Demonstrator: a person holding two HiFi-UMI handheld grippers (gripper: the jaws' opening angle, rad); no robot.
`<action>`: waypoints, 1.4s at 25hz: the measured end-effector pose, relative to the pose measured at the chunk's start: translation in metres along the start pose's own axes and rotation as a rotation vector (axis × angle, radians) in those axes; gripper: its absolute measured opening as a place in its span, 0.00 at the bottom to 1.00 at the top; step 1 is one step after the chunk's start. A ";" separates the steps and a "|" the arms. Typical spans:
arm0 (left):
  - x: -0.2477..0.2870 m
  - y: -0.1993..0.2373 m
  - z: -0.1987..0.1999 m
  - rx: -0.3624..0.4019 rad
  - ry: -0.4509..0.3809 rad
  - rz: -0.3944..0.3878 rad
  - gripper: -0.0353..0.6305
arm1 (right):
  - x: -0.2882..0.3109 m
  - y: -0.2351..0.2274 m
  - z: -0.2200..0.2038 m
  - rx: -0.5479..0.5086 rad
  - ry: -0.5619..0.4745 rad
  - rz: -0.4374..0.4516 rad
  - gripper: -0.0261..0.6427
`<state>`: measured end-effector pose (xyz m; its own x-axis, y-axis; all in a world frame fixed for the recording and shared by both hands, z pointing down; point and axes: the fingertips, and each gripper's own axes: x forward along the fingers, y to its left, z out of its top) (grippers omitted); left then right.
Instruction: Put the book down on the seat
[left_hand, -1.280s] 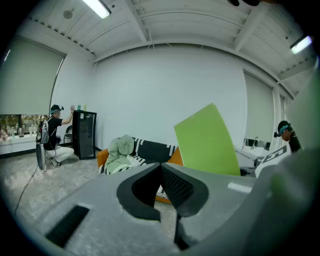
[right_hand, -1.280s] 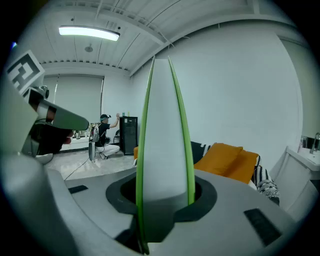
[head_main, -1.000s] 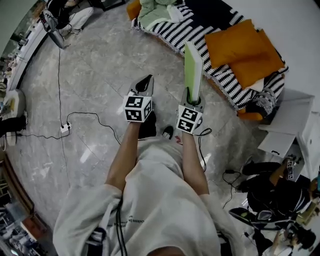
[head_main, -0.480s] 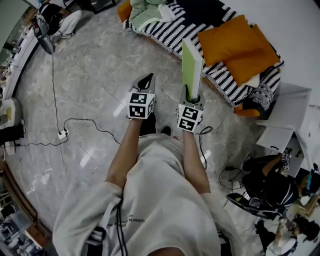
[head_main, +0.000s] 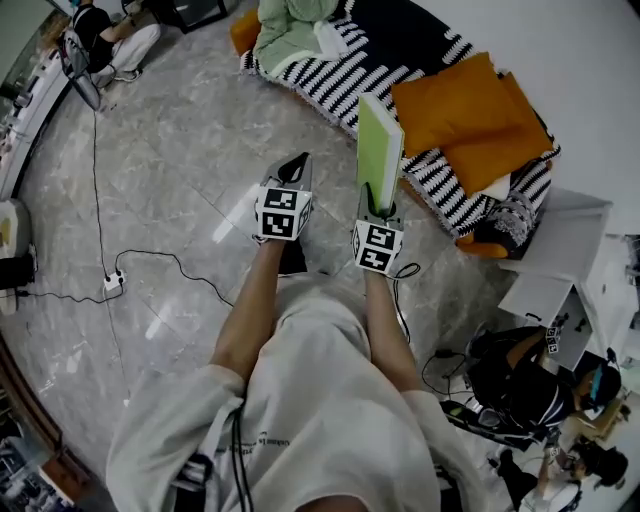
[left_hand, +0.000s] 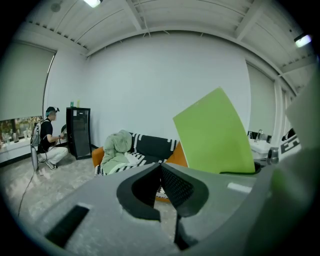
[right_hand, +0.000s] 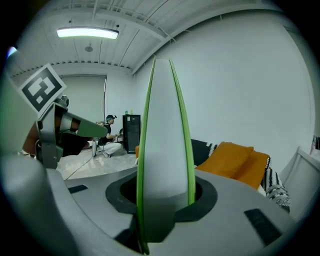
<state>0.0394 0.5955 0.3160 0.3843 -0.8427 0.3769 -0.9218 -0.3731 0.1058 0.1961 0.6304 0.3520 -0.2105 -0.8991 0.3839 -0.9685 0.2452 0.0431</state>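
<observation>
As you step forward, the black-and-white striped sofa (head_main: 320, 85) sits closer to your grippers than a second ago. The seat looks nearly within reach, but the book is not yet down. Your right gripper (head_main: 378, 205) pinches the thin green-covered book (head_main: 380, 140) by its lower end, upright in the air before the sofa. Your left gripper (head_main: 295, 165) is pressed together, empty. I count one book, two grippers, two orange cushions (head_main: 450, 90) and one pale green blanket (head_main: 285, 20).

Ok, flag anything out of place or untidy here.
Nothing spilled or broken. The sofa is untidy: a pale green cloth lies crumpled at its far end, and two orange cushions sit stacked askew. A cable trails across the floor.
</observation>
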 end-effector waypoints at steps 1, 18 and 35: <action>0.007 0.005 0.003 -0.004 0.001 0.002 0.07 | 0.006 0.000 0.000 0.004 0.008 0.005 0.24; 0.122 0.105 0.063 0.029 0.040 -0.058 0.07 | 0.139 0.006 0.046 0.075 0.077 -0.033 0.24; 0.188 0.209 0.085 -0.050 0.015 -0.066 0.07 | 0.237 0.037 0.071 -0.020 0.145 -0.105 0.24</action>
<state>-0.0761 0.3259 0.3307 0.4440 -0.8109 0.3812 -0.8959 -0.4076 0.1765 0.1009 0.4009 0.3792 -0.0855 -0.8586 0.5055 -0.9811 0.1610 0.1074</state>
